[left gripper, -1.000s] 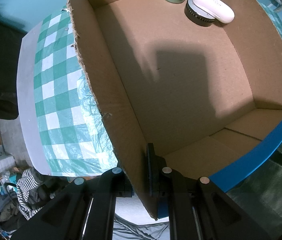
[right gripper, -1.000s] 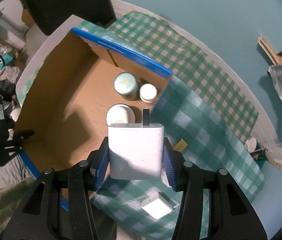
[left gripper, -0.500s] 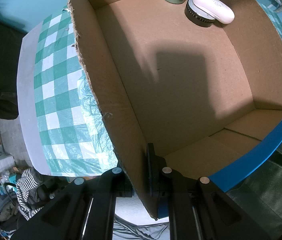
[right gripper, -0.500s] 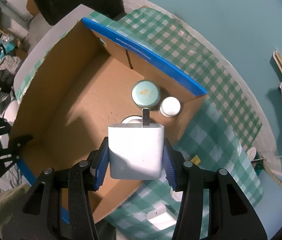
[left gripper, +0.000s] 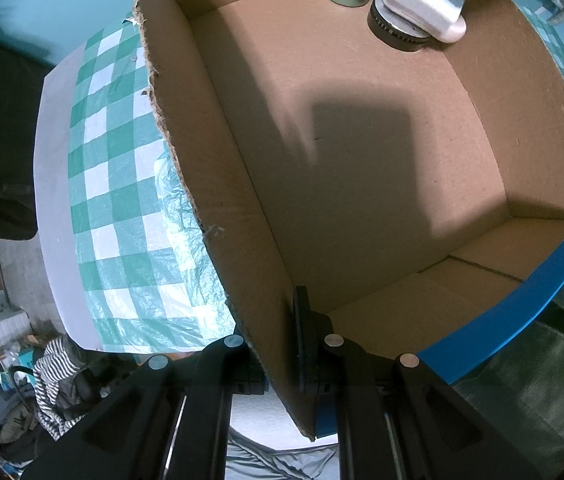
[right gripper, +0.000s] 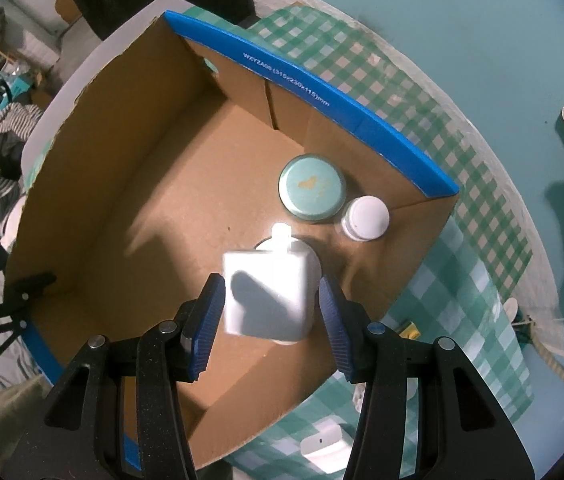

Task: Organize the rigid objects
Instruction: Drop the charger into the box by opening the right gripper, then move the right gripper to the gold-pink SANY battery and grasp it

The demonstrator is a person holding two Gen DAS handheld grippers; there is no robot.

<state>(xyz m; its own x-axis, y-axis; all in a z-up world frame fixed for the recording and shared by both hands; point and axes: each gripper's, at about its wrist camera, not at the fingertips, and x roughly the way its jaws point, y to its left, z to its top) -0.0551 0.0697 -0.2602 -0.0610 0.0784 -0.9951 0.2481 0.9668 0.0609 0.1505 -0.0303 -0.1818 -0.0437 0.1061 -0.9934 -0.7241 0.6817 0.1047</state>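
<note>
Now the right gripper (right gripper: 271, 312) has its jaws spread wide — the white charger (right gripper: 267, 292) sits between them, apart from both pads, above the cardboard box (right gripper: 129, 184). Near the box's blue-edged corner stand a teal-lidded tin (right gripper: 310, 187) and a white-capped bottle (right gripper: 365, 217). The left gripper (left gripper: 277, 344) has its jaws clamped on the box wall — gingham cloth (left gripper: 113, 184) beyond.

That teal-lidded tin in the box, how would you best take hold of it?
From straight above, closing the fingers on opposite sides of the round body of the teal-lidded tin. It stands upright, and the box wall and the white-capped bottle crowd two sides, so I would place the fingers on the freer sides.
</note>
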